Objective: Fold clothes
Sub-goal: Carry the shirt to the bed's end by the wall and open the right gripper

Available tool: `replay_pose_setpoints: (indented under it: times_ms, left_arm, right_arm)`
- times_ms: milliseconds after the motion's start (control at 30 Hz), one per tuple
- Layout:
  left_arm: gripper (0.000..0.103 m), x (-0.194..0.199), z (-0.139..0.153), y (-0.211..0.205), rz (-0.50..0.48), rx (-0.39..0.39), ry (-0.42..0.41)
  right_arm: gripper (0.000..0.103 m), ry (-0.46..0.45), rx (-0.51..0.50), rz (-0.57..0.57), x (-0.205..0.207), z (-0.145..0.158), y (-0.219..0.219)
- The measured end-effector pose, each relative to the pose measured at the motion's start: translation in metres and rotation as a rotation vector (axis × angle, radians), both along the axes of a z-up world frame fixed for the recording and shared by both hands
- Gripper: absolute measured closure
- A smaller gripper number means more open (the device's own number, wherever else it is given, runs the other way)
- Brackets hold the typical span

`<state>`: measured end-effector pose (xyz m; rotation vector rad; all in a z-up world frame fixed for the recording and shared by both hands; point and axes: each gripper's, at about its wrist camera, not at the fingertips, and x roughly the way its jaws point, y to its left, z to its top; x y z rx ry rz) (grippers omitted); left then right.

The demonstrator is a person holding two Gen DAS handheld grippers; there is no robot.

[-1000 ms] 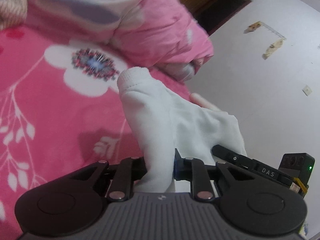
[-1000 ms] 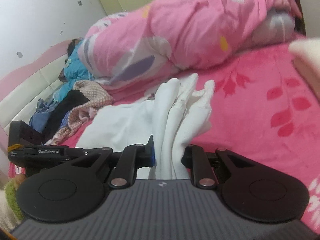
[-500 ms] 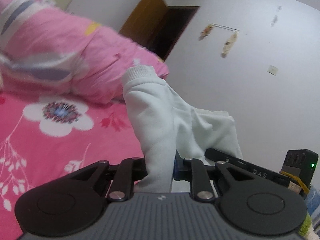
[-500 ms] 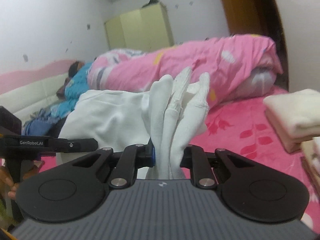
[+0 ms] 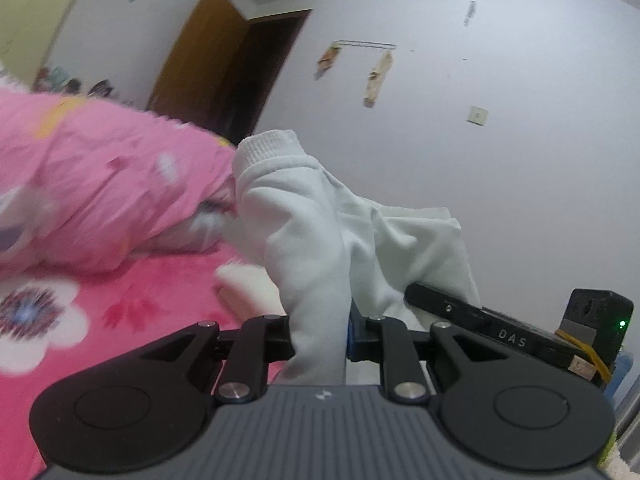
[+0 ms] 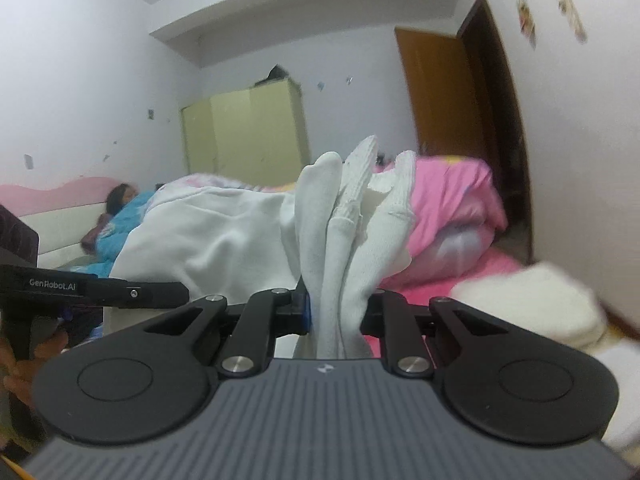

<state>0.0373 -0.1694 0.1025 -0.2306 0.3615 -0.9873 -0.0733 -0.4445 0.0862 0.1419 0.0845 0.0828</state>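
Note:
A white garment [image 5: 320,216] with a ribbed cuff is lifted off the pink bed and hangs stretched between both grippers. My left gripper [image 5: 320,340] is shut on a bunched fold of it, with the cuff sticking up past the fingers. In the right wrist view my right gripper [image 6: 336,312] is shut on several gathered folds of the same white garment [image 6: 344,216], and cloth spreads left toward the other gripper's black body [image 6: 100,290]. In the left wrist view the right gripper's black body [image 5: 500,332] shows at the right.
A rumpled pink quilt [image 5: 100,192] lies on the pink flowered bedsheet [image 5: 120,300]. Folded cream clothes [image 6: 532,304] sit at the right bed edge. A person [image 6: 120,208] lies by the headboard. A brown door [image 6: 444,120], a green wardrobe [image 6: 244,128] and white walls surround.
Both grippers have risen and tilted upward with the garment, so walls, door and ceiling now fill the views instead of the bedsheet. The grips have not changed.

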Motion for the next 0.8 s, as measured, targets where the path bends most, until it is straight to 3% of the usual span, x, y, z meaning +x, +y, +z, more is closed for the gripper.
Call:
replay_pose_setpoints:
  times_ms: [133, 367, 800]
  left_arm:
    - [0.084, 0.027, 0.021, -0.054, -0.043, -0.03, -0.024]
    - [0.084, 0.077, 0.038, -0.145, -0.104, -0.06, -0.086]
    - [0.084, 0.178, 0.0, -0.247, -0.098, -0.016, -0.034]
  right_arm:
    - [0.09, -0.047, -0.07, -0.069, 0.016, 0.027, -0.043]
    - [0.09, -0.095, -0.082, -0.157, 0.065, 0.053, -0.134]
    - [0.09, -0.057, -0.107, -0.156, 0.169, 0.026, -0.252]
